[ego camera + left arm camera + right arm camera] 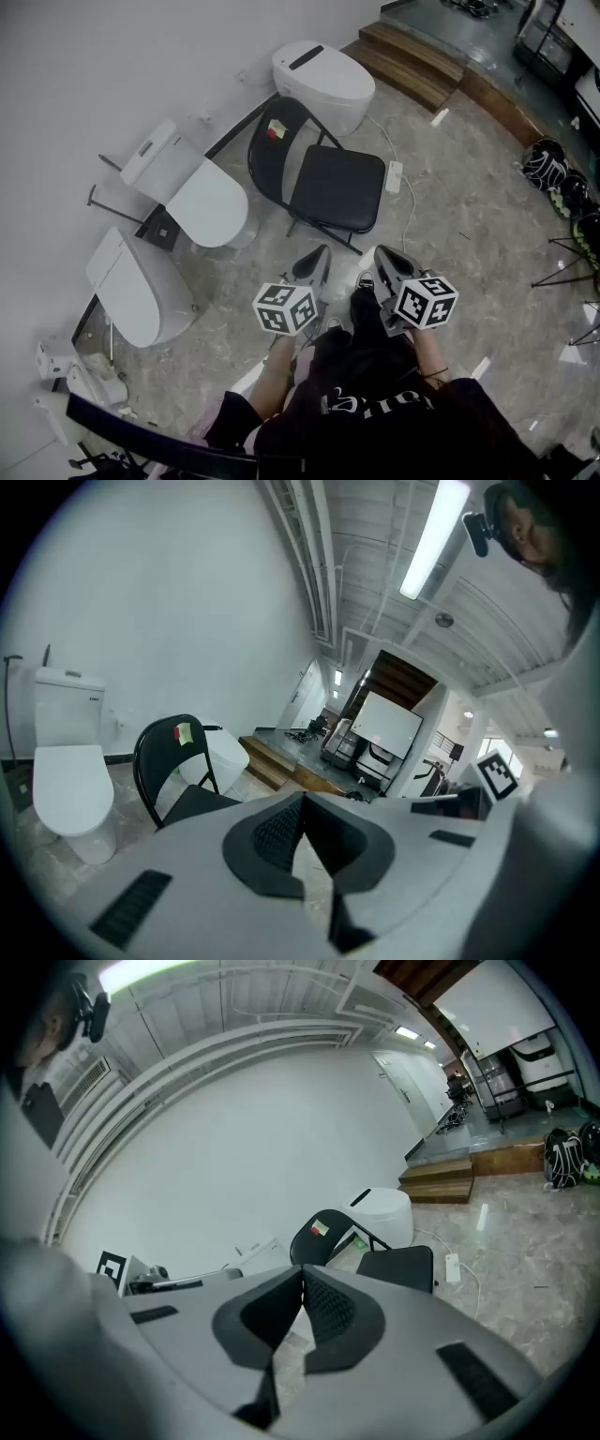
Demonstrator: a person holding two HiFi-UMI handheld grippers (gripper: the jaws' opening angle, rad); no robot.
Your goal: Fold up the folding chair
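Folding chair (328, 187) stood unfolded ahead of left gripper (315, 264) and right gripper (382, 262), both closed, empty; rigid, likely weighty frame, best gripped at backrest (272, 159).

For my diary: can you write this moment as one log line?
folding chair: unfolded, untouched | left gripper: shut, empty | right gripper: shut, empty | fold: not started

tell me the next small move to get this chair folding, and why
Probably ease the right gripper forward toward the near edge of the seat, opening its jaws on the way. The folding chair stands fully unfolded with the seat flat. Both the right gripper and the left gripper hover short of it, jaws shut on nothing.
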